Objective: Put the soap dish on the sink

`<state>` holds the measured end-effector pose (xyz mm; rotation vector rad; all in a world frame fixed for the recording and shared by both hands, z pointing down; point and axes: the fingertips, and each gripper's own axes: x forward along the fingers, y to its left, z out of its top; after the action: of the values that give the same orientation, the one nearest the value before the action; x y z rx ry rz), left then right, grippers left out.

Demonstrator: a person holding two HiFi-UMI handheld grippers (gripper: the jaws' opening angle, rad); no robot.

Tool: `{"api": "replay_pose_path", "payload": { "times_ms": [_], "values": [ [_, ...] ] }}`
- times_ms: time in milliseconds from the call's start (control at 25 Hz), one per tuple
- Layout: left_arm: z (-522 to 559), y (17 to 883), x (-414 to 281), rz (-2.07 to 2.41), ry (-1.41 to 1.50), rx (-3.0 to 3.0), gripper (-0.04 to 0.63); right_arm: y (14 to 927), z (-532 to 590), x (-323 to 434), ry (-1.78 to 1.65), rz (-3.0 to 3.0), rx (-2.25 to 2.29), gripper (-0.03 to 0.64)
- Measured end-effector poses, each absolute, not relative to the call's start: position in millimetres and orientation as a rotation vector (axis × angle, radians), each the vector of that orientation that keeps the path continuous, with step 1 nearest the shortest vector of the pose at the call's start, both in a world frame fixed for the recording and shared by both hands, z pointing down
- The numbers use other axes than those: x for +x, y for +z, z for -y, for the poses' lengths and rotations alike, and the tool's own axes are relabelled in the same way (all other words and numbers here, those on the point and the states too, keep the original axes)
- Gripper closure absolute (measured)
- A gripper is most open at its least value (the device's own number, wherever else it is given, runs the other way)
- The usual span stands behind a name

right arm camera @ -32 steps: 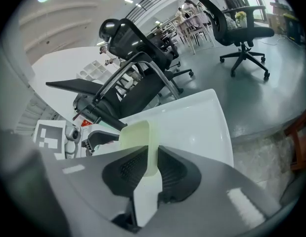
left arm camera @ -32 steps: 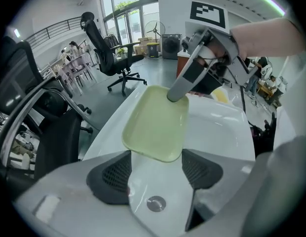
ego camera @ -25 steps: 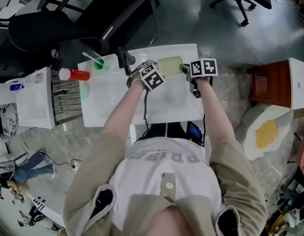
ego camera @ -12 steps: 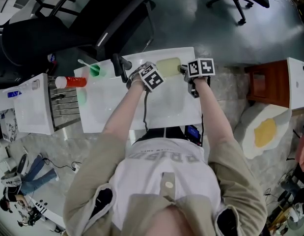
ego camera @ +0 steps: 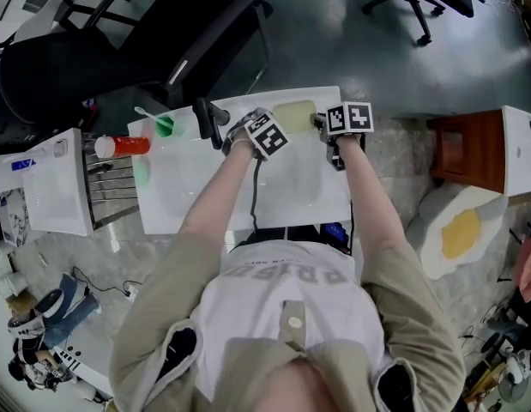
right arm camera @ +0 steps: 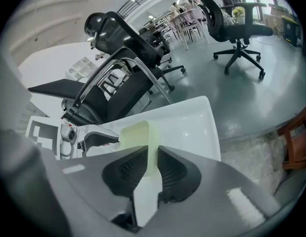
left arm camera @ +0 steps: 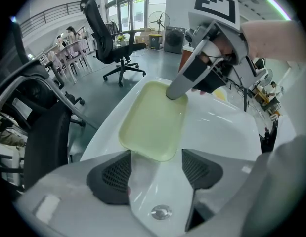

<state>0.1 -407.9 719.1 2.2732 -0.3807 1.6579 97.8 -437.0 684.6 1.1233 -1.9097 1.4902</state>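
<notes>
Khaki overshirt; marker cubes on left gripper, right gripper.

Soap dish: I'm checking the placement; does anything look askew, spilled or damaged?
Nothing stands out. The soap dish is empty and intact over the back ledge of the sink, one rim pinched in the right claw; the left claw is open near it. Whether it lies flat can't be told.

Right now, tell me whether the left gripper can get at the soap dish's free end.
Probably yes. The left gripper has its jaws apart, with the near edge of the soap dish just ahead of them and nothing in between. The right gripper is shut on the far end, leaving this end free.
</notes>
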Motion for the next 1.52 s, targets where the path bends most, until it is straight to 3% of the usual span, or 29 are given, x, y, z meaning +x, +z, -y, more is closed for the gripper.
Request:
{"api": "replay_pose_path", "payload": {
  "times_ms": [1520],
  "values": [
    [425.6, 718.6, 5.6, 0.382, 1.665, 2.267, 0.259, 698.4, 447.3, 115.4, 1.416, 1.757, 1.289, 0.558]
  ]
}}
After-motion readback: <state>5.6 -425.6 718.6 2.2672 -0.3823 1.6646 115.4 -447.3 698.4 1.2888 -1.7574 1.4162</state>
